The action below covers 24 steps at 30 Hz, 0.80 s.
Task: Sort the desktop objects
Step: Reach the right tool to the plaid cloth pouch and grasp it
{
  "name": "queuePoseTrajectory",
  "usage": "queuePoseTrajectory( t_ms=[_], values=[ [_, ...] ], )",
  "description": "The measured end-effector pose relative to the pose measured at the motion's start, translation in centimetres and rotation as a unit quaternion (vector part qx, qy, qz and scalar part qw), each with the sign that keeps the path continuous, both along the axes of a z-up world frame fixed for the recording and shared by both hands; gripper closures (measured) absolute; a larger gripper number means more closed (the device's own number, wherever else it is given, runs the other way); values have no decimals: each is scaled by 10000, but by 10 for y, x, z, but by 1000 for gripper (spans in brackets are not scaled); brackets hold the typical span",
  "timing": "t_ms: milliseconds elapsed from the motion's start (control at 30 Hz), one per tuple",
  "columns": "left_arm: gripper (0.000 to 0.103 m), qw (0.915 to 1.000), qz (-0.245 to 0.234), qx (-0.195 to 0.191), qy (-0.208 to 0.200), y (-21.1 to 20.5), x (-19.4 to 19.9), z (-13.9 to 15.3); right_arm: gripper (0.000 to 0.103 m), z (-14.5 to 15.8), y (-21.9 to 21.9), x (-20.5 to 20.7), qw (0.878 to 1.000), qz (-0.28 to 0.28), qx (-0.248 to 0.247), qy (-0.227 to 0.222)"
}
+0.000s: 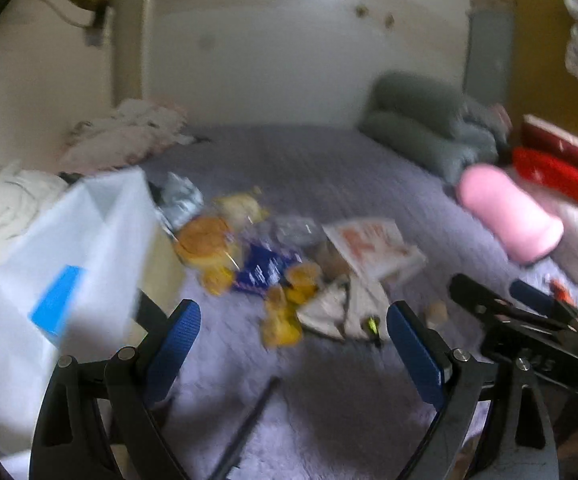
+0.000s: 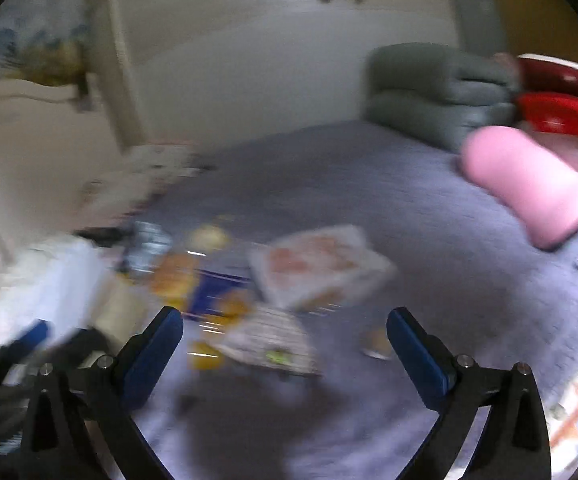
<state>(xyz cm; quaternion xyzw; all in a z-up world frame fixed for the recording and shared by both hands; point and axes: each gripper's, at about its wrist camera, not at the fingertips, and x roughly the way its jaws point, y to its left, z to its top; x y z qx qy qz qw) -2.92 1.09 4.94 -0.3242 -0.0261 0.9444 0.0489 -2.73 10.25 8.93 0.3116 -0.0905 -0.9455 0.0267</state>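
A blurred heap of small goods lies on the grey-purple bed cover (image 1: 329, 168): orange and yellow snack packs (image 1: 205, 240), a blue packet (image 1: 265, 268), a white box with orange print (image 1: 373, 246) and a pale striped packet (image 1: 345, 304). My left gripper (image 1: 295, 336) stands open in front of the heap, with nothing between its blue pads. In the right wrist view my right gripper (image 2: 285, 340) is wide open too. It hangs above the striped packet (image 2: 269, 344), near the printed box (image 2: 317, 266) and the blue packet (image 2: 213, 288), and touches nothing.
A white paper bag with a blue patch (image 1: 69, 264) stands at the left. A pink cushion (image 1: 509, 212), grey-green pillows (image 1: 421, 128) and red items (image 1: 557, 176) line the right. Crumpled pale bedding (image 1: 125, 132) lies at the back left. A small round snack (image 2: 375, 342) sits apart.
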Motion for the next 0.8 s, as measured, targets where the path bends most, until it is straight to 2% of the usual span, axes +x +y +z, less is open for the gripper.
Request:
queuePoseTrajectory(
  t_ms=[100, 267, 433, 600, 733, 800],
  values=[
    [9, 9996, -125, -122, -238, 6, -6, -25, 1, -25, 2, -10, 9993, 181, 113, -303],
    [9, 9973, -227, -168, -671, 3, -15, -59, 1, -53, -5, -33, 9955, 424, -266, -808],
    [9, 9963, -104, -325, -787, -2, -21, -77, 1, -71, -26, -53, 9904, 851, 175, -1071],
    [9, 9953, 3, -67, -966, -12, -27, -89, 1, -93, -34, -74, 9845, 1025, 302, -1393],
    [9, 9958, 47, -92, -913, -14, -27, -90, 1, -106, -46, -93, 9810, 1072, 767, -1420],
    [9, 9947, -8, -276, -992, -9, -30, -92, 2, -114, -55, -99, 9771, 1217, 1025, -1411]
  ],
)
